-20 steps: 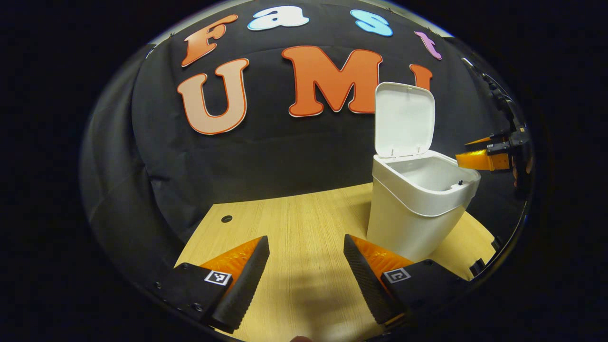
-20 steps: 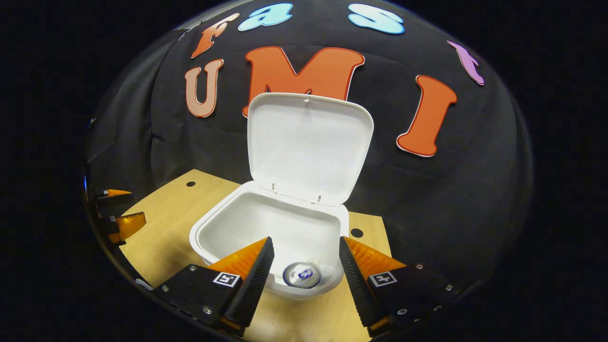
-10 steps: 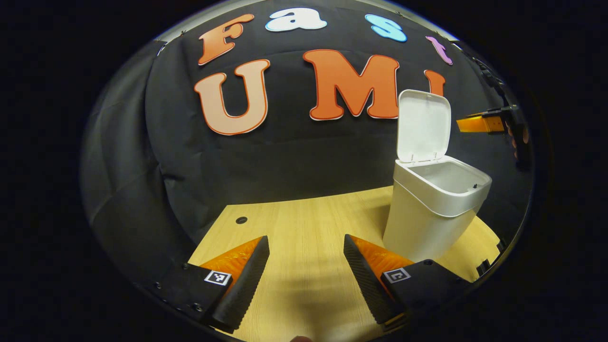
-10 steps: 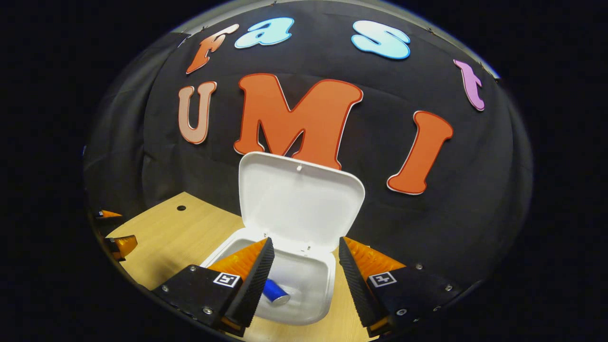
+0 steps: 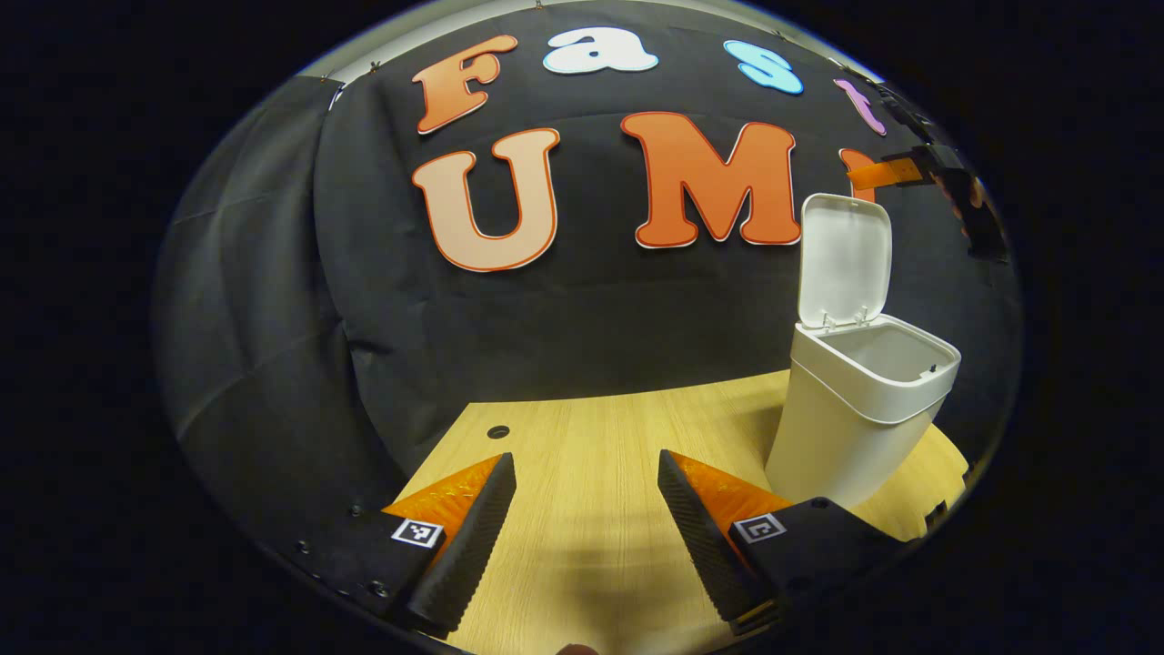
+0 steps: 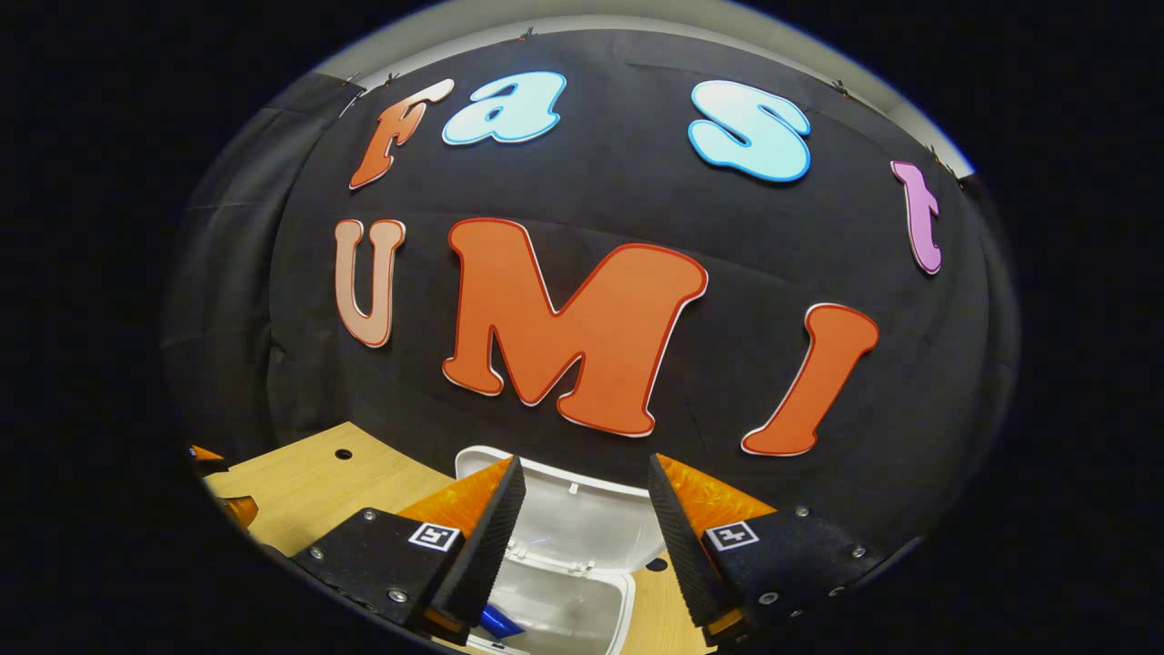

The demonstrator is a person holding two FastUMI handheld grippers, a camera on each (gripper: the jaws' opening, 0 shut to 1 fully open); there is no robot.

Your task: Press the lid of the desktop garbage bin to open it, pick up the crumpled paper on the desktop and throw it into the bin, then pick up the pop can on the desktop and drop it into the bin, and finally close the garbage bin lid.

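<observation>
Peeking from the bin [image 6: 555,600] under the wide, empty right tool [image 6: 582,537]: the pop can [image 6: 496,622].

Left gripper view: garbage bin [image 5: 855,428] stands on the table [image 5: 591,455] at right, near the rear edge, lid [image 5: 844,259] upright behind its opening. Right gripper [image 5: 887,171] up above the lid. Right gripper view: pop can [image 6: 498,622] lies inside the bin; left gripper [image 6: 223,482] far left over the table.
</observation>
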